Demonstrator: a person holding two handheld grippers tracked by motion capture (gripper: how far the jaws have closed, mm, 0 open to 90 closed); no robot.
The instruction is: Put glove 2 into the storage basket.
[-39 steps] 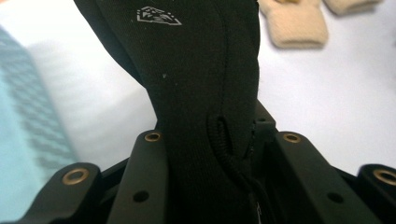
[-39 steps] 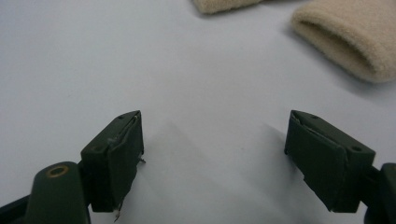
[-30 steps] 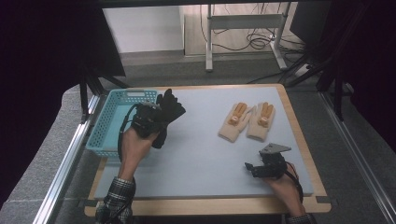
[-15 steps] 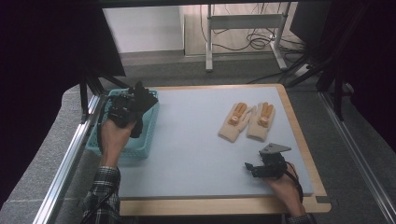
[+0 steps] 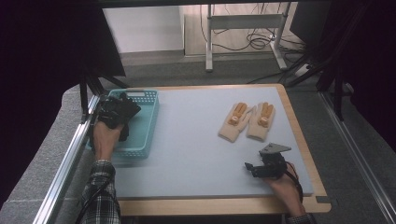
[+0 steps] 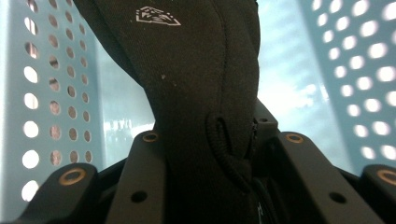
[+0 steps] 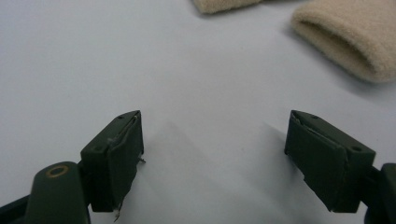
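count: one basket (image 5: 140, 140), teal plastic with rows of holes in its walls, standing at the left edge of the table (image 5: 196, 149). two tan gloves (image 5: 247, 121) with orange patches, lying flat side by side on the right half of the table, touching or nearly so, fingers pointing away from me. black gloves (image 5: 122, 114): one dark bundle in my left gripper; i cannot tell whether it is one glove or a pair. two grippers, one in each of my hands.

container: the basket's floor shows bare in the left gripper view (image 6: 299, 93), with perforated walls on both sides. the black bundle hangs over the far left corner of the basket, at or just above its rim; i cannot tell whether it touches the floor.

left gripper (image 5: 109, 116): jaws clamped narrow on the black fabric (image 6: 196, 93), which rises between them and carries a small white emblem.

right gripper (image 5: 252, 167): resting low at the near right part of the table, jaws spread wide with nothing between them (image 7: 212, 154). the cuff of one tan glove (image 7: 345, 42) lies just ahead of it, apart from the jaws.
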